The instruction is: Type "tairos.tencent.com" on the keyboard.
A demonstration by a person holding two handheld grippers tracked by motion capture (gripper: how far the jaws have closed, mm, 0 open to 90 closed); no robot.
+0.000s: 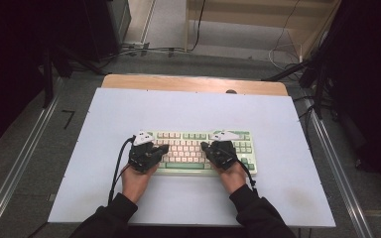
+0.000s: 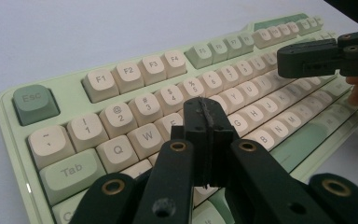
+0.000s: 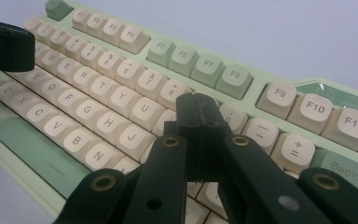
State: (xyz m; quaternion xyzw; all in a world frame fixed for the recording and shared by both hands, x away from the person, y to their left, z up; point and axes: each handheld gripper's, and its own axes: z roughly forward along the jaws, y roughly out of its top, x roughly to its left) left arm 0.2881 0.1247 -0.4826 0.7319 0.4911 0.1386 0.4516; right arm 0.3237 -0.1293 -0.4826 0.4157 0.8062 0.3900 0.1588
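Near edge: left gripper point(image 1: 159, 148) and right gripper point(image 1: 206, 147), jaws pressed together, nothing held, tips over the keyboard point(image 1: 201, 151), which lies flat mid-table point(image 1: 129, 106) on the white top.

Handling, est.: keyboard rigid, fairly heavy, unlikely to slide; keycaps small, smooth, could pop off if pried. Take by case side edges; press keys w/ closed tips.

Views: left gripper view reads legends near W point(image 2: 147, 136); right gripper view near J point(image 3: 131, 137). High view gives layout, no legends.

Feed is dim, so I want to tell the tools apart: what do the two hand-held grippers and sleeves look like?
Left hand-held gripper and right hand-held gripper look alike: black linkage bodies with brass-coloured rivets, flat black jaws, a white part on top. A black cable trails from the left one. Both sleeves are dark.
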